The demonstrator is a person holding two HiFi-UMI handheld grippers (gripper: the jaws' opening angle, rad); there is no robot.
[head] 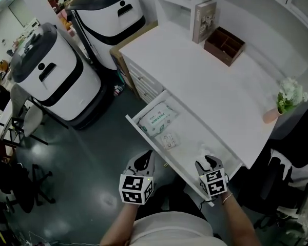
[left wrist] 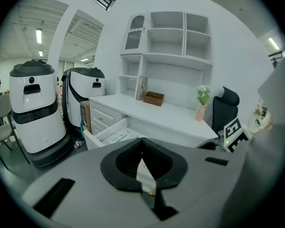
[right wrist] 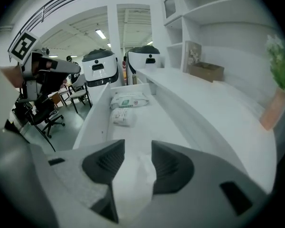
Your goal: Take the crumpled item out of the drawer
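In the head view, you are holding both grippers at the near end of the open drawer (head: 153, 146). The left gripper (head: 143, 161) is hanging outside the drawer front, well to the left of the right gripper (head: 208, 162), which is reaching over the drawer's near corner. Farther ahead of the right gripper, a small packet (head: 169, 140) and a wipes pack (head: 158, 118) are lying in the drawer. The crumpled item is hard to pick out here, white on white.

In the left gripper view, the left gripper (left wrist: 142, 141) is showing its jaws pressed together at the tips with nothing between them. The drawer (left wrist: 102, 130) is sitting ahead of it and a little to its left.

In the right gripper view, the right gripper (right wrist: 137, 148) is standing with its jaws apart. The crumpled item (right wrist: 135, 175) is lying on the drawer (right wrist: 92, 122) floor, straight in the gap between them, not yet clamped. The small packet (right wrist: 122, 117) and the wipes pack (right wrist: 128, 99) are lying well ahead.

You are looking to be at the grasping step. The next move is probably calling for lowering slightly, closing the right jaws on the crumpled item, then lifting clear of the drawer wall.
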